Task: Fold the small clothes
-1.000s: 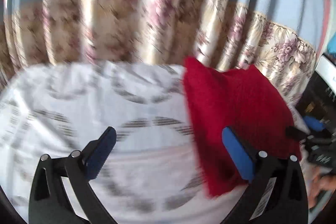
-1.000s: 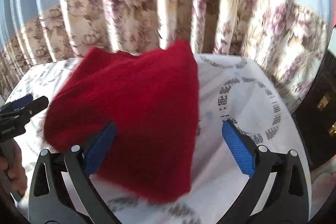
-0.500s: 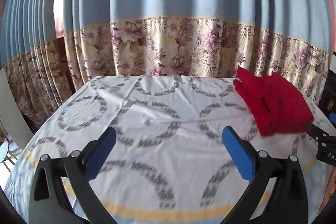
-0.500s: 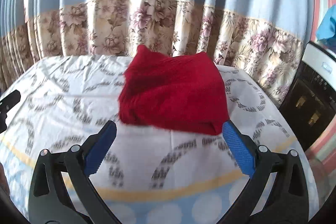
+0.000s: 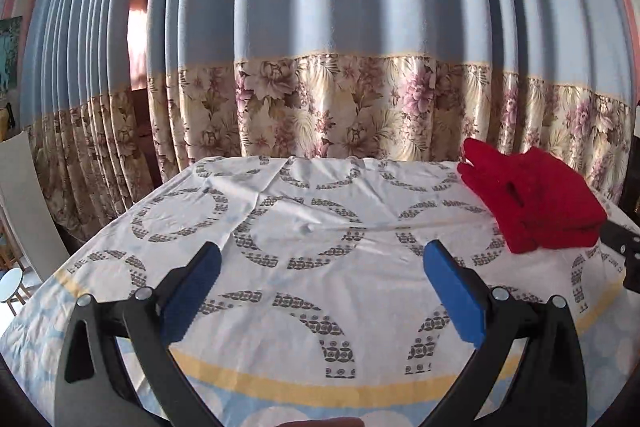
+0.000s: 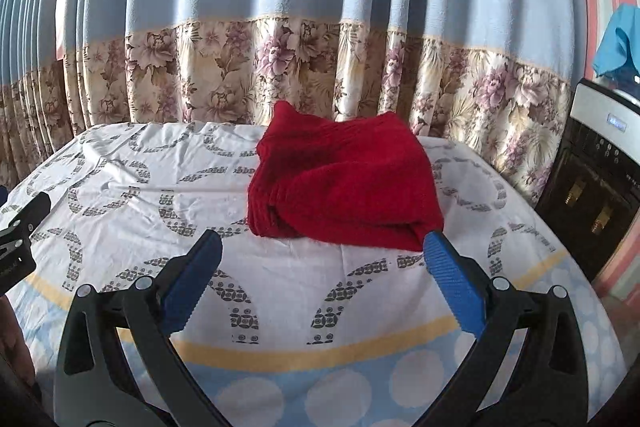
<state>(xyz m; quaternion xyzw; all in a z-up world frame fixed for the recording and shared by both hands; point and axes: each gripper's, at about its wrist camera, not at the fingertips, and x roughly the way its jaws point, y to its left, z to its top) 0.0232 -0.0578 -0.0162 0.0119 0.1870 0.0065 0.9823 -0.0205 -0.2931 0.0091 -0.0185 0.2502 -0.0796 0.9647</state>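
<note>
Both grippers were pulled back, jaws wide and empty; the folded red sweater [image 6: 344,183] should be left flat.

A red knit garment [image 6: 344,183] lies folded into a thick, roughly square bundle at the centre of the right wrist frame, layered edges showing along its lower left. One corner [image 6: 282,111] pokes up at the top left. In the left wrist frame the same bundle [image 5: 532,199] sits at the right edge, mid-height.
</note>
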